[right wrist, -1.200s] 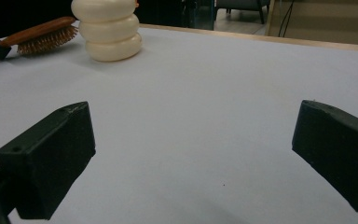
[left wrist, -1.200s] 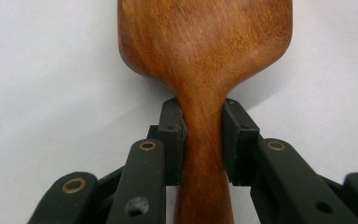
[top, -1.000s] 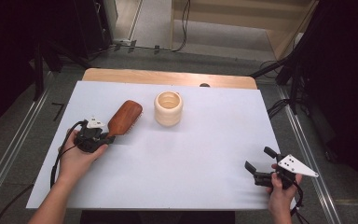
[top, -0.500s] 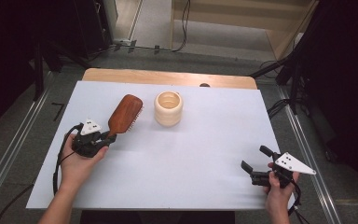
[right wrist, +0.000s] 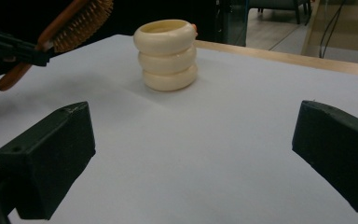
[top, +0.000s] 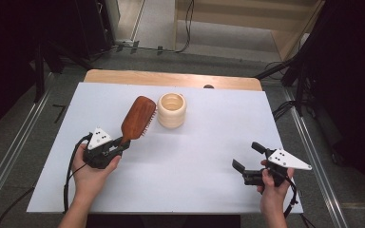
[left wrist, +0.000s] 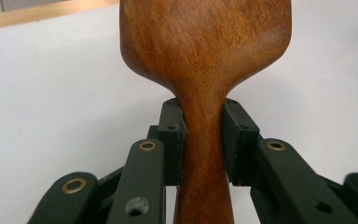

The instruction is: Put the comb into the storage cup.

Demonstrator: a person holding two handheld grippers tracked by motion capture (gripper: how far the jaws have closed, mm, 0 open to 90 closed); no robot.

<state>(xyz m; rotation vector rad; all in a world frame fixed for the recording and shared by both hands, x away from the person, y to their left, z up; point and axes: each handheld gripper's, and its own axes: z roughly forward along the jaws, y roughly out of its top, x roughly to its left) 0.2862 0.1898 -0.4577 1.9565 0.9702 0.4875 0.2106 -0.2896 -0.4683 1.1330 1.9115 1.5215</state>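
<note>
A wooden hairbrush (top: pixel 137 118) is lifted off the white table, its head tilted toward a cream ribbed cup (top: pixel 171 110). My left gripper (top: pixel 122 144) is shut on the brush's handle; in the left gripper view both pads clamp the narrow neck of the hairbrush (left wrist: pixel 204 84). The right gripper view shows the hairbrush (right wrist: pixel 77 21) at upper left with bristles facing down, and the cup (right wrist: pixel 168 53) upright beyond. My right gripper (top: pixel 248 156) hovers at the table's right front, jaws wide open with nothing between them (right wrist: pixel 191 154).
The white table sheet (top: pixel 204 142) has a wooden strip (top: pixel 171 78) along its far edge. Metal rails and cables run on the floor at both sides. Bare white surface lies between the two grippers.
The left gripper has carried the hairbrush away from the person and rightward, swinging its head up close to the cup. The right gripper has lifted and shifted slightly left, still open.
</note>
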